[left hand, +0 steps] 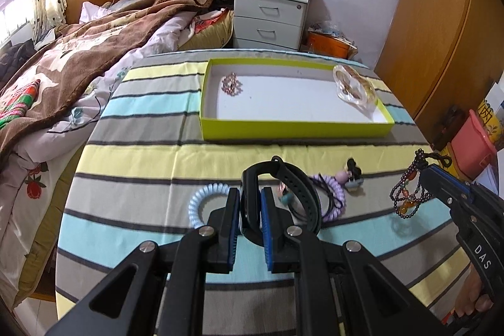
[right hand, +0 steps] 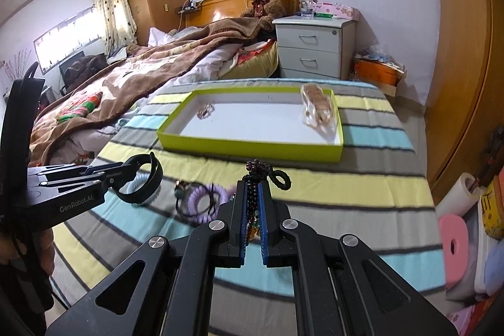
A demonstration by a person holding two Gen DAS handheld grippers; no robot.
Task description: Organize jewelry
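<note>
My left gripper (left hand: 250, 194) is shut on a black wristband (left hand: 293, 188), held above the striped cloth; it also shows at the left of the right wrist view as the left gripper (right hand: 134, 167) with the wristband (right hand: 148, 181) looping from its tips. My right gripper (right hand: 252, 188) is shut on a dark beaded bracelet (right hand: 252, 175) with coloured beads; the same bracelet (left hand: 409, 194) dangles from it in the left wrist view. A lime-green tray (left hand: 296, 128) (right hand: 249, 148) farther back holds a small pink bracelet (left hand: 231, 84) and a clear packet of bangles (left hand: 354, 85) (right hand: 316, 107).
On the cloth lie a pale blue coil hair tie (left hand: 198, 203), a purple coil hair tie (left hand: 334, 191) (right hand: 201, 203) with a black cord and a small charm clip (left hand: 349, 175). A bed (left hand: 63, 77) lies left, a white nightstand (left hand: 267, 18) behind, wardrobes right.
</note>
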